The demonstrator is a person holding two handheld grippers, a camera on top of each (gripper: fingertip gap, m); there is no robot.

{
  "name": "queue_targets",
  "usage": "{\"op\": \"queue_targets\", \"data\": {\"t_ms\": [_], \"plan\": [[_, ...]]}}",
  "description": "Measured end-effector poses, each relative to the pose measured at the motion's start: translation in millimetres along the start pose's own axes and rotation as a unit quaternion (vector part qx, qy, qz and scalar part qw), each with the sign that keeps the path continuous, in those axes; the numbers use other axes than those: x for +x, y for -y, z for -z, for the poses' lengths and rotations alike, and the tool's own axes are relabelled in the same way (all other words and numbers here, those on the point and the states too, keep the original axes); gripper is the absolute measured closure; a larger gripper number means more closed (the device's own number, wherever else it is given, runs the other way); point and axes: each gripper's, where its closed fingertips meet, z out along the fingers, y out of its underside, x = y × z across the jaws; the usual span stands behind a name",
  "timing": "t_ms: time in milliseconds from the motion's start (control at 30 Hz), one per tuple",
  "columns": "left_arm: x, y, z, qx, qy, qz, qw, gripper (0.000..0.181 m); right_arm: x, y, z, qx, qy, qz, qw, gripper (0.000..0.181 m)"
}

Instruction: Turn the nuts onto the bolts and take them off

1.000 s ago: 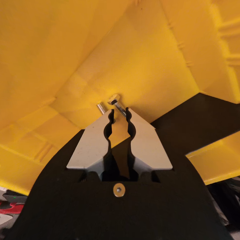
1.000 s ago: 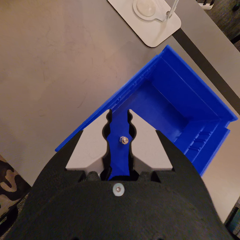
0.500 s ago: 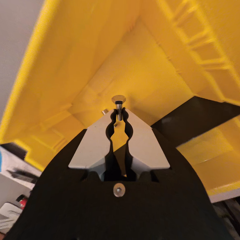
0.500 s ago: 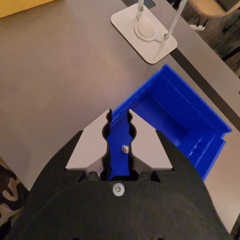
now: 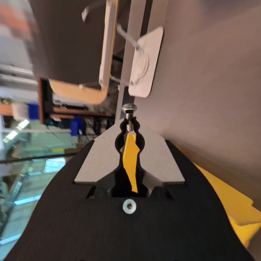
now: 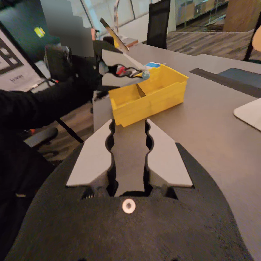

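My left gripper (image 5: 129, 120) is shut on a silver hex bolt (image 5: 129, 111). The fingertips clamp its threaded shank and the head sticks out past them. The yellow bin (image 5: 226, 197) lies below and behind this gripper. In the right wrist view the left gripper (image 6: 139, 70) hovers above the yellow bin (image 6: 148, 101), with the bolt head (image 6: 145, 74) at its tips. My right gripper (image 6: 129, 122) is open and empty above the grey table (image 6: 197, 141), pointing at the bin's near corner. No nut shows in either view.
A white stand base (image 5: 145, 63) sits on the table, and its corner shows at the right edge of the right wrist view (image 6: 251, 113). A person's black sleeve (image 6: 35, 105) reaches in from the left. A black chair (image 6: 158, 24) stands behind the table.
My left gripper closed on the bolt inside the yellow bin and lifted it out. My right gripper swung away from the blue bin and its nut and opened wider.
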Motion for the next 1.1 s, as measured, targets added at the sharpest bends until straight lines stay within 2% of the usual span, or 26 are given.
{"op": "queue_targets", "data": {"t_ms": [67,167,367,500,567,1100], "plan": [[7.2,31.0,11.0,0.036,0.034,-0.068,0.996,0.175,-7.2,3.6,-8.8,0.031,0.046,-0.053,0.997,0.140],[24.0,62.9,20.4,0.072,0.055,-0.151,0.984,0.174,-11.3,3.9,-16.6,0.058,0.095,-0.127,0.986,0.137],[47.9,92.9,22.9,0.103,0.058,-0.252,0.960,0.174,-10.2,-6.4,-24.3,0.059,0.136,-0.205,0.967,0.137],[58.1,99.8,20.1,0.114,0.047,-0.283,0.951,0.173,-4.1,-11.5,-24.6,0.056,0.143,-0.227,0.962,0.145],[62.6,102.2,19.6,0.117,0.039,-0.285,0.951,0.173,-4.9,-12.8,-22.9,0.056,0.152,-0.232,0.959,0.160],[66.3,106.4,10.0,0.121,0.035,-0.283,0.951,0.173,2.8,-18.2,-22.1,0.068,0.157,-0.224,0.960,0.164]]}}
